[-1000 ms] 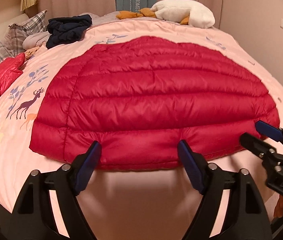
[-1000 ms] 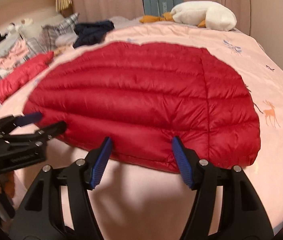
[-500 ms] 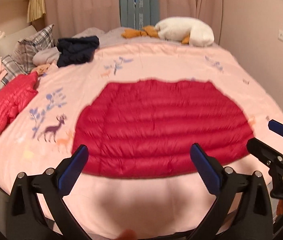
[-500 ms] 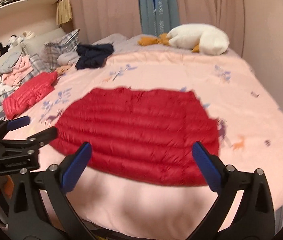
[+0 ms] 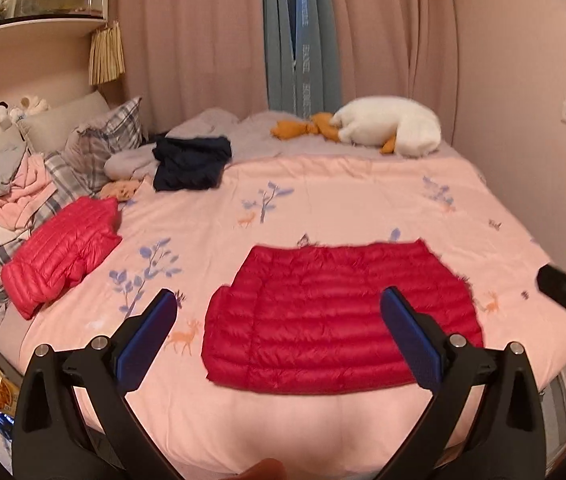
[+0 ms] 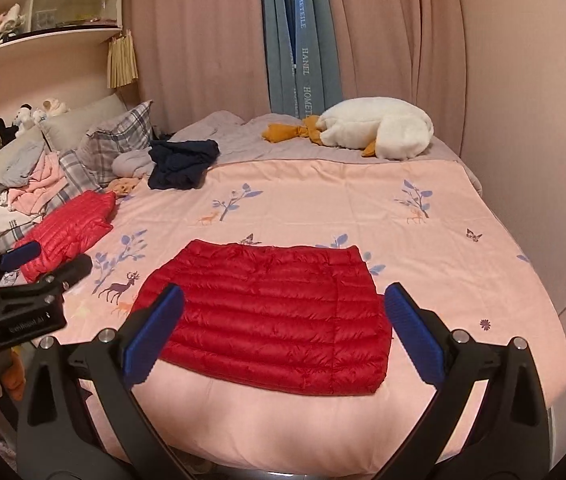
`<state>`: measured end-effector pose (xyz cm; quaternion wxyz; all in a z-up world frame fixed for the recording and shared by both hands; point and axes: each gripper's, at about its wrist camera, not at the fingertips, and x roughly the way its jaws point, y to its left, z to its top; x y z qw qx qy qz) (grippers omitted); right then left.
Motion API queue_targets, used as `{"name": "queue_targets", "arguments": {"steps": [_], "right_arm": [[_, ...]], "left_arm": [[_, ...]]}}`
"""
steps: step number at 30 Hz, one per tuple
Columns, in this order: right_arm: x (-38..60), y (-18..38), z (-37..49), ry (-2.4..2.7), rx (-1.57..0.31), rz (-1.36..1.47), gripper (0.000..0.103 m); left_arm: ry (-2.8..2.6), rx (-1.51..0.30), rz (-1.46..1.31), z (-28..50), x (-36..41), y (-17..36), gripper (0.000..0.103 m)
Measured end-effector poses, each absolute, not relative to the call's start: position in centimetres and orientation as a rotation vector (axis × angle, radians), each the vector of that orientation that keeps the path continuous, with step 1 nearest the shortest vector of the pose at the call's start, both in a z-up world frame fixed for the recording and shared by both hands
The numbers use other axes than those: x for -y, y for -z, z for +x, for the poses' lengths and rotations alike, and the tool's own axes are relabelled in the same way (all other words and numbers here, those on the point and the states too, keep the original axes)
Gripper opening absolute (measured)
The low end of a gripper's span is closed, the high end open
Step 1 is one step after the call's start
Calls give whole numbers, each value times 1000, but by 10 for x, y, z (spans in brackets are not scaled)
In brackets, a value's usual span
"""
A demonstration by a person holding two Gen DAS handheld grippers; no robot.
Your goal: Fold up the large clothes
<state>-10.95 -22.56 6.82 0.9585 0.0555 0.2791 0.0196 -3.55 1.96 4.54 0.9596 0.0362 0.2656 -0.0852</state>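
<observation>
Red down jacket (image 5: 339, 328) lies folded flat, rectangular, near front edge of bed (image 5: 363, 200), on pink printed duvet. We hold left gripper (image 5: 279, 336) above front edge, jaws spread wide, nothing between pads. Our right gripper (image 6: 281, 332) likewise wide open, empty, clear of jacket. Second red down jacket (image 5: 63, 252) folded near left edge. Dark navy garment (image 5: 191, 162) bunched toward far left corner beside plaid pillows (image 5: 103, 144). White plush goose (image 5: 391, 126) along far edge, before curtains (image 5: 211, 32).
</observation>
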Motion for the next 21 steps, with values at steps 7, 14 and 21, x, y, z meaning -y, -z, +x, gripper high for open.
{"name": "queue_targets", "arguments": {"steps": [7, 14, 21], "right_arm": [[218, -21, -100, -39, -702, 151, 101], [210, 4, -92, -6, -745, 163, 101], [202, 3, -90, -7, -740, 127, 101]], "left_arm": [[163, -589, 83, -41, -13, -30, 102], [158, -667, 83, -34, -9, -5, 102], [143, -660, 105, -34, -7, -3, 102]]}}
